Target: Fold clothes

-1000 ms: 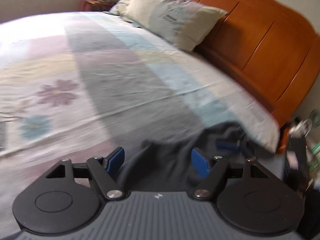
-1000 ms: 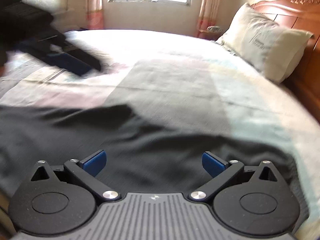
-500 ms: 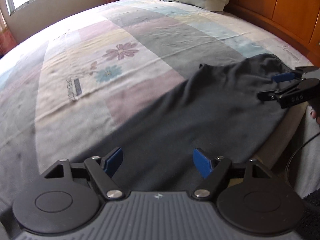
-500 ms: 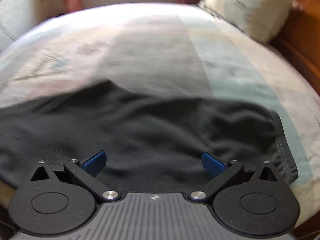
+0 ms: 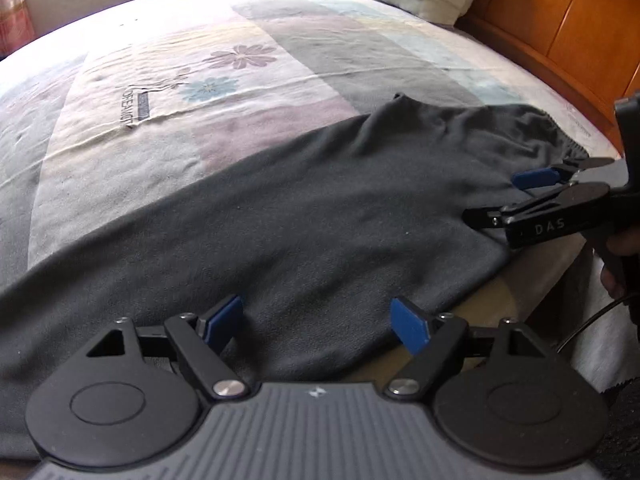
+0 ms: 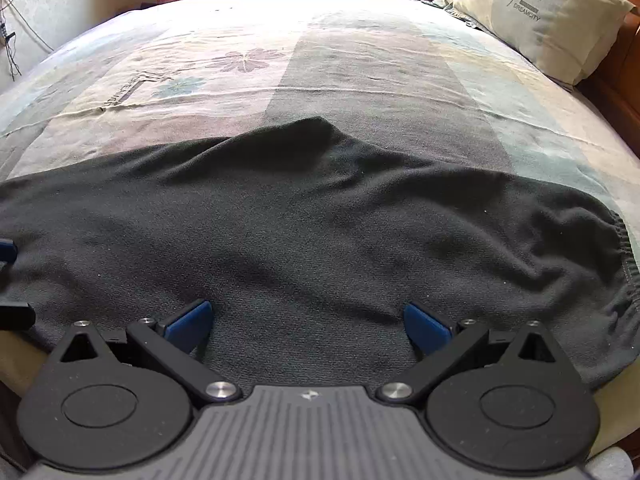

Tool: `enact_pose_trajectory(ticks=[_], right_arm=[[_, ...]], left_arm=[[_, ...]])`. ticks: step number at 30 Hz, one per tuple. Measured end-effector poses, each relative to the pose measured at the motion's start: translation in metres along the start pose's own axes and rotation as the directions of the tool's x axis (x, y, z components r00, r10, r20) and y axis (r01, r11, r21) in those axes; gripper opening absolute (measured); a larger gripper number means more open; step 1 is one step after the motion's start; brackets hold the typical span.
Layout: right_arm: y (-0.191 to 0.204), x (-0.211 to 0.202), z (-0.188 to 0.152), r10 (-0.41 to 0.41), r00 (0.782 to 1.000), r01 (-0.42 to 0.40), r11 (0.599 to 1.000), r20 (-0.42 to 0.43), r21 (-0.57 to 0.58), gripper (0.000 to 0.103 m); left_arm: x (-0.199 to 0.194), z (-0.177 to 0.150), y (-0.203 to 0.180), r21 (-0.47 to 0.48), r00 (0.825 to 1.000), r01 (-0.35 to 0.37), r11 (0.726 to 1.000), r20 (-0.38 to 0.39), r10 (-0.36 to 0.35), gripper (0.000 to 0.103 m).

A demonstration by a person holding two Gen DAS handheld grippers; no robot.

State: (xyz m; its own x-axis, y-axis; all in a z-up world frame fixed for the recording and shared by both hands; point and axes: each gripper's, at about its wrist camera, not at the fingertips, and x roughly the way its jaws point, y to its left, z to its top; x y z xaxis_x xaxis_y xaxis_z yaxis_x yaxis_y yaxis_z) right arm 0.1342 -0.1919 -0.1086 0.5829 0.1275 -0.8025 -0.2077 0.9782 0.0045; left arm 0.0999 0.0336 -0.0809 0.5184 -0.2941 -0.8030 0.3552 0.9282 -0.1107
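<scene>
Garment: we see dark grey trousers point(image 6: 320, 236) of soft, faintly fuzzy knit, spread flat with loose creases; a ribbed elastic waistband point(image 6: 624, 248) shows at the right end in the right wrist view.
Where it lies: on the bed point(image 5: 168, 92), along the near edge, its near border hanging a little over the side.
Long axis: it runs side to side along that edge, waistband end toward the wooden headboard point(image 5: 560, 28), the other end leaving the pictures on the opposite side.
Upper edge: one fold rises to a blunt peak point(image 6: 316, 124) pointing toward mid-bed.
Left hand-held gripper point(image 5: 318, 322): we find its blue pads wide apart, holding nothing, above the cloth.
Right hand-held gripper point(image 6: 308, 326): likewise spread and empty, low over the waistband end.
Surroundings: patchwork flowered cover, a pillow point(image 6: 540, 12) by the headboard.
</scene>
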Motion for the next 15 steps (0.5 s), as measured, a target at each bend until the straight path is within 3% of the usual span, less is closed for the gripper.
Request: enact_pose_trajectory(ticks=[7, 15], right_arm=[[-0.001, -0.002, -0.002, 0.004, 1.000, -0.004, 1.000, 0.014, 0.002, 0.103], [0.004, -0.004, 0.000, 0.014, 1.000, -0.014, 1.000, 0.011, -0.011, 0.103]], left_arm=[[0.001, -0.007, 0.006, -0.005, 1.000, -0.019, 1.000, -0.023, 0.019, 0.083], [-0.024, -0.017, 0.020, -0.016, 0.998, -0.053, 0.998, 0.019, 0.053, 0.084]])
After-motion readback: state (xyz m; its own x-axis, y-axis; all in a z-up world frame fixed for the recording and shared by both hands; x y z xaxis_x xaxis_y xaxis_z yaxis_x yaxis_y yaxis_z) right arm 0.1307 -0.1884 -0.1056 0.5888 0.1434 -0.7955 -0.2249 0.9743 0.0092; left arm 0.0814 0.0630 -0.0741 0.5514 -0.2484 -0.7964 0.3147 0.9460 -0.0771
